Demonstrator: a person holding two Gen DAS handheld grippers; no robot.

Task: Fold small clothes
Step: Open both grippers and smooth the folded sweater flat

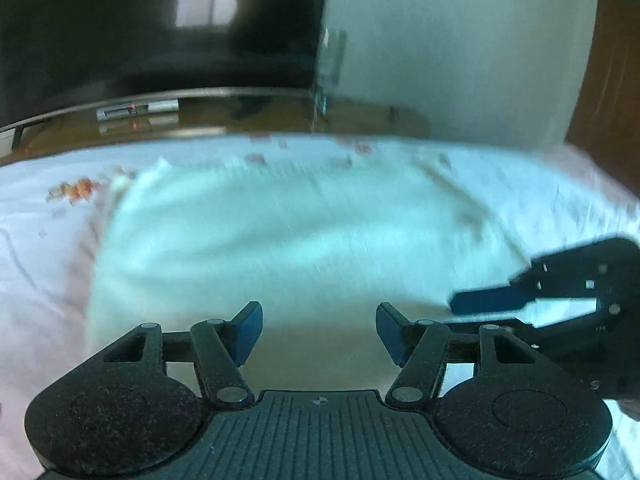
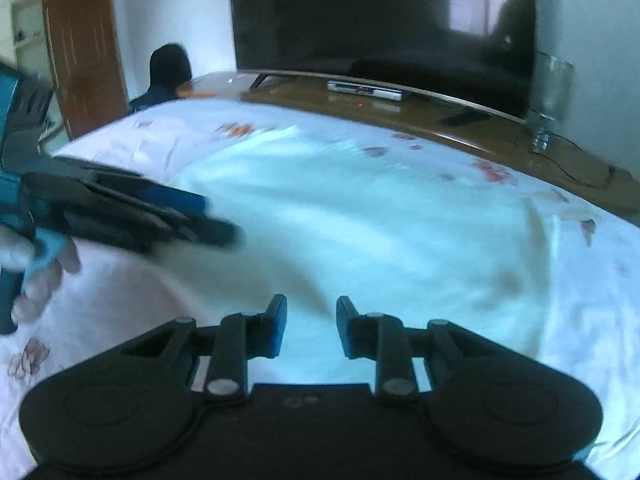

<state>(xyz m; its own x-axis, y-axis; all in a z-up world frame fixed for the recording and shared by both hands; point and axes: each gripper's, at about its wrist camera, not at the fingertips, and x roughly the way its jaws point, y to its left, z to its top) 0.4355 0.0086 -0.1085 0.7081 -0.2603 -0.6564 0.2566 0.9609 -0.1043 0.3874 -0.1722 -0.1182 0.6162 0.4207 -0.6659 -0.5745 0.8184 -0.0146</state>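
Behind the floral bedsheet [image 2: 120, 300] stands a dark TV [image 2: 380, 28] on a wooden stand [image 2: 500, 136]. Spread flat on the sheet lies a pale cloth [image 1: 280, 232]. Left gripper [image 1: 319, 330] and right gripper [image 2: 311, 326] hover at its near edge, fingers apart, holding nothing.

One garment [image 1: 288, 240], two claws [image 1: 319, 332].

Dark television [image 2: 380, 28] on wooden cabinet [image 2: 460, 120], pale wall [image 1: 460, 40], brown door [image 2: 86, 56]
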